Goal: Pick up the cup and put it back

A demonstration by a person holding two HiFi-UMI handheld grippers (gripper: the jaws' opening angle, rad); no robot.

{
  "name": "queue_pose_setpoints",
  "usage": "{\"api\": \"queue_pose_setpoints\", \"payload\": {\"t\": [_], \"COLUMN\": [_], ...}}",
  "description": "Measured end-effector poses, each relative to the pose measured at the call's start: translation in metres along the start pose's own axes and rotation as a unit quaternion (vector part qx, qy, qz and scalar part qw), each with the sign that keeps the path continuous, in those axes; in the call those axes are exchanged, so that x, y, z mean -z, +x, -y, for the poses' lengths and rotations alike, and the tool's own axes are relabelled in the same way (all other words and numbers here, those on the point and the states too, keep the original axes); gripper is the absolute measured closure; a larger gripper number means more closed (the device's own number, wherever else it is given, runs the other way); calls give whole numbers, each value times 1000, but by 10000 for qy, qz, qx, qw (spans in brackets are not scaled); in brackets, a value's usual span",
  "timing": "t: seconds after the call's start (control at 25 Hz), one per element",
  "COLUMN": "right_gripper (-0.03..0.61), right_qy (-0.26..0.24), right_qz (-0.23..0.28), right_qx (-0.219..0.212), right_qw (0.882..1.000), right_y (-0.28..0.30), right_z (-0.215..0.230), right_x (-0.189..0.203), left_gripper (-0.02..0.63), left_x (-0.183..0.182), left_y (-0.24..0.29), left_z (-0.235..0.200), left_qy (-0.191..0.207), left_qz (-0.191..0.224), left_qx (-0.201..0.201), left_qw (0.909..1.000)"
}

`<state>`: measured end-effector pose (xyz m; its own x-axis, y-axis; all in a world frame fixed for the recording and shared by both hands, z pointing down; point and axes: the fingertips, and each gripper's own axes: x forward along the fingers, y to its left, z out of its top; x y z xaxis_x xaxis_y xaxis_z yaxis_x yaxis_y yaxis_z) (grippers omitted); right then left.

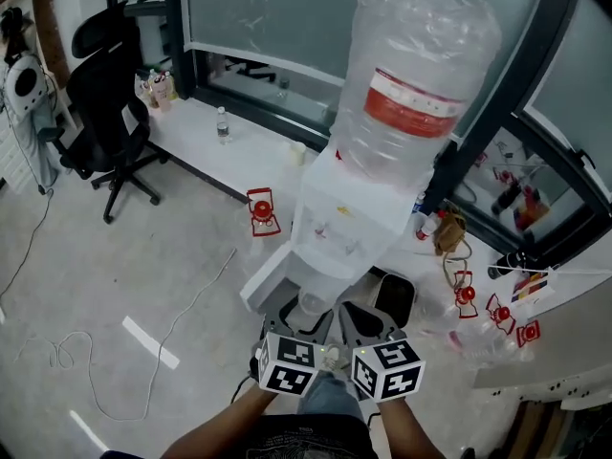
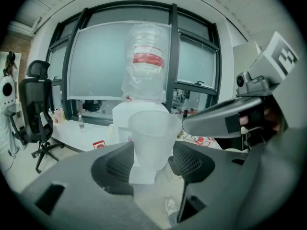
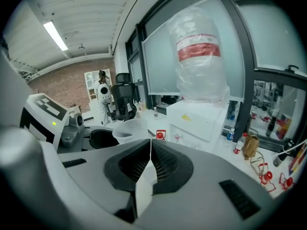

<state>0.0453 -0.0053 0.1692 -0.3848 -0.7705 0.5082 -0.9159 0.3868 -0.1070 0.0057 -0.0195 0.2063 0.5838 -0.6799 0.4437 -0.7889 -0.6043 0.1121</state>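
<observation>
A translucent plastic cup (image 2: 152, 140) stands upright between the jaws of my left gripper (image 2: 151, 163), which is shut on its lower part. In the head view the cup (image 1: 312, 306) is just in front of the white water dispenser (image 1: 346, 216), low down near its base. My left gripper (image 1: 304, 319) and right gripper (image 1: 367, 321) sit side by side there. The right gripper (image 3: 149, 153) is shut, its pads pressed together with nothing between them. From its view the cup (image 3: 126, 130) is to its left. A large wrapped water bottle (image 1: 417, 84) tops the dispenser.
A black office chair (image 1: 107, 113) stands at the far left. Beside the dispenser runs a low white ledge (image 1: 251, 165) with a small bottle (image 1: 223, 125). Red tags (image 1: 261, 212) and a cable (image 1: 182, 316) lie on the floor. Right of the dispenser are more bottles and clutter (image 1: 446, 231).
</observation>
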Motion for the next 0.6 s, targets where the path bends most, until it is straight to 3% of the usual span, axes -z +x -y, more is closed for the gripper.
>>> {"api": "queue_pose_setpoints", "payload": {"t": [0.6], "right_gripper": [557], "right_qy": [-256], "right_qz": [-565], "right_qx": [-530], "right_qw": [9967], "right_y": [94], "right_z": [56], "right_x": [46], "left_gripper": [353], "left_x": [63], "left_y": [97], "left_z": [-37], "left_qy": [-474], "left_qz": [-171], "left_qx": [-449], "left_qw": [9977]}}
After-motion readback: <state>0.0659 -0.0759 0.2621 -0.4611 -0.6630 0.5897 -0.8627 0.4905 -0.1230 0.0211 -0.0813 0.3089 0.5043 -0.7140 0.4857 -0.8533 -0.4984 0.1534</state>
